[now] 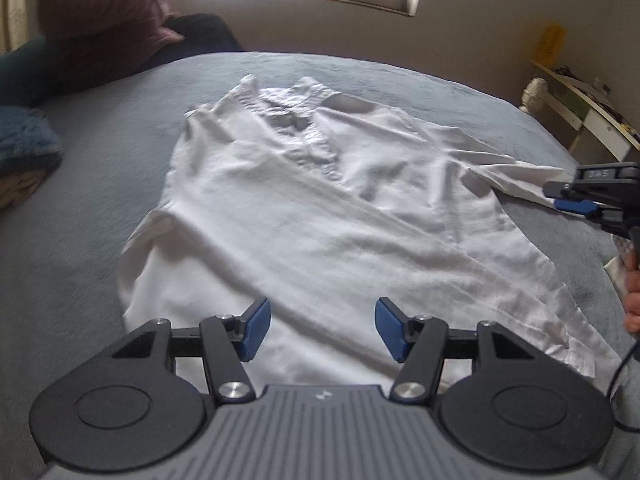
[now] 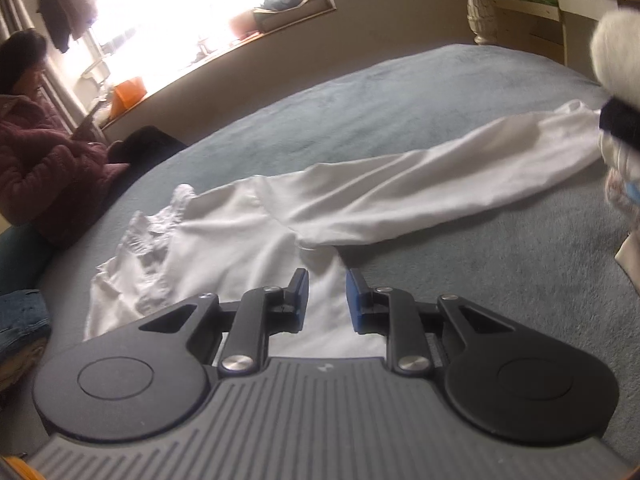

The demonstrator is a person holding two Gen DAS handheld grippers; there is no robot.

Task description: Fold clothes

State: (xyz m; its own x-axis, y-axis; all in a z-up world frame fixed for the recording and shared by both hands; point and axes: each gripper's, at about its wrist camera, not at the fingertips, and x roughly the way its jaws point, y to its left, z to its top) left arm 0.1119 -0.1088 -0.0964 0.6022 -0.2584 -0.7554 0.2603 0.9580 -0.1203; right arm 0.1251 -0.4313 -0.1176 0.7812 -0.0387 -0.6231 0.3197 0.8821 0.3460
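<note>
White shirt [image 1: 304, 208] flat on grey bed [image 1: 100, 208] — left gripper [image 1: 322, 328] apart, right gripper [image 2: 327, 300] narrowly apart, both empty.

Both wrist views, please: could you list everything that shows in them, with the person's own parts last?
white long-sleeved button-up shirt: one, white, spread on the bed, one sleeve stretched out sideways.
grey-blue bed cover: one, grey-blue, under the shirt.
seated person in a maroon padded jacket: one, at the bed's far edge.
folded blue denim garment: one, blue, at the bed's edge.
orange object: one, on the windowsill.
cream shelf unit: one, beside the bed.
left gripper: black with blue pads, jaws open above the shirt's hem.
right gripper: jaws narrowly apart above the shirt, gripping nothing.
</note>
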